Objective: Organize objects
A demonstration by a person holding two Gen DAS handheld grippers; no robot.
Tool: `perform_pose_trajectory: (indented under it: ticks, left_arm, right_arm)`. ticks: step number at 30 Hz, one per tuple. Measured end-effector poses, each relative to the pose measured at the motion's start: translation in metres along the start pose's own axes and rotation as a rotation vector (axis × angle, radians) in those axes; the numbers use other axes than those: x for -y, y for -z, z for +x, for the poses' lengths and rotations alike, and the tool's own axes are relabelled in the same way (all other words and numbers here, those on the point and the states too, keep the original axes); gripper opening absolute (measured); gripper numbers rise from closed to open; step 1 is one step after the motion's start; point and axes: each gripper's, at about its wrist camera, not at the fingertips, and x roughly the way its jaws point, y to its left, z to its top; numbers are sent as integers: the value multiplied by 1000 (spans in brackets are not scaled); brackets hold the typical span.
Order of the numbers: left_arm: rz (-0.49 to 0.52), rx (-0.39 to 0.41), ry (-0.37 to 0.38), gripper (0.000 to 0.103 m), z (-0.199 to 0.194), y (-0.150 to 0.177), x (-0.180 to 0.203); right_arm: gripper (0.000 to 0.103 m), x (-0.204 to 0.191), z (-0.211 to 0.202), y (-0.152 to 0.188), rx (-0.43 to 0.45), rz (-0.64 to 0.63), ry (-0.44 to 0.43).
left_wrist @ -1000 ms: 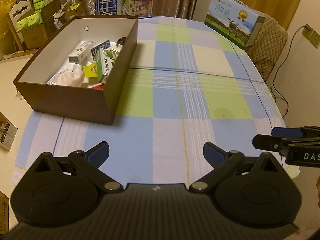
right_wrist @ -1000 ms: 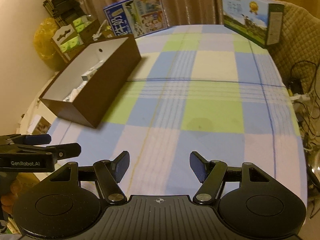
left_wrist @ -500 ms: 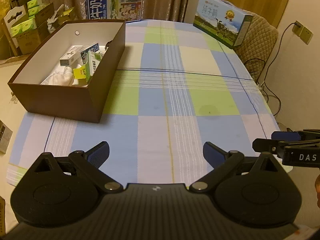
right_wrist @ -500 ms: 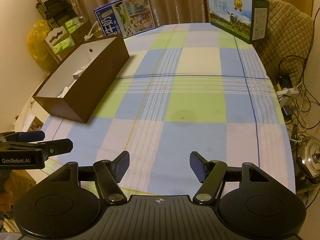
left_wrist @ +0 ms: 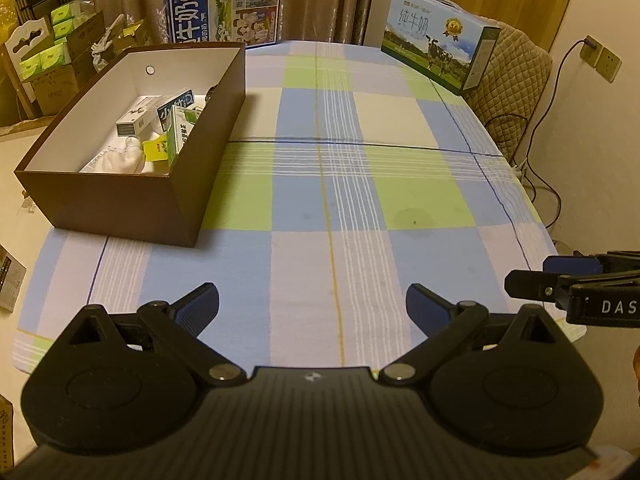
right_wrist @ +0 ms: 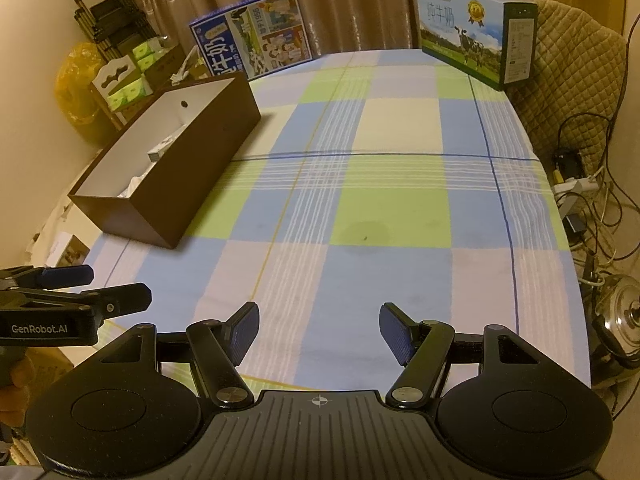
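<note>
On the checked counter (left_wrist: 360,208), left side: brown box (left_wrist: 132,200), open-topped, holding small cartons (left_wrist: 176,124) and white cloth (left_wrist: 124,156). Far edge: blue milk carton (left_wrist: 222,6); green milk carton (left_wrist: 436,50). Middle bare. Left tongs (left_wrist: 312,304) and right tongs (right_wrist: 318,328): both apart, empty, above the near edge.

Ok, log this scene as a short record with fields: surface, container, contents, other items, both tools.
surface: checked tablecloth
container: brown box, open top, left side of the table
contents: small cartons and white items, piled at one side
other items: blue milk carton case and green milk carton case at the far edge
left tool: open, nothing between the pads
right tool: open, nothing between the pads
</note>
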Motion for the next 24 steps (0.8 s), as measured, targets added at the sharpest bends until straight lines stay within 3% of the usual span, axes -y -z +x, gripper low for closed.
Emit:
perform_pose_trajectory:
  ticks: [24]
  left_arm:
    - [-6,-4,-4,99,7,-3,-4]
  right_arm:
    - [64,2,9,-5,-18,12,0]
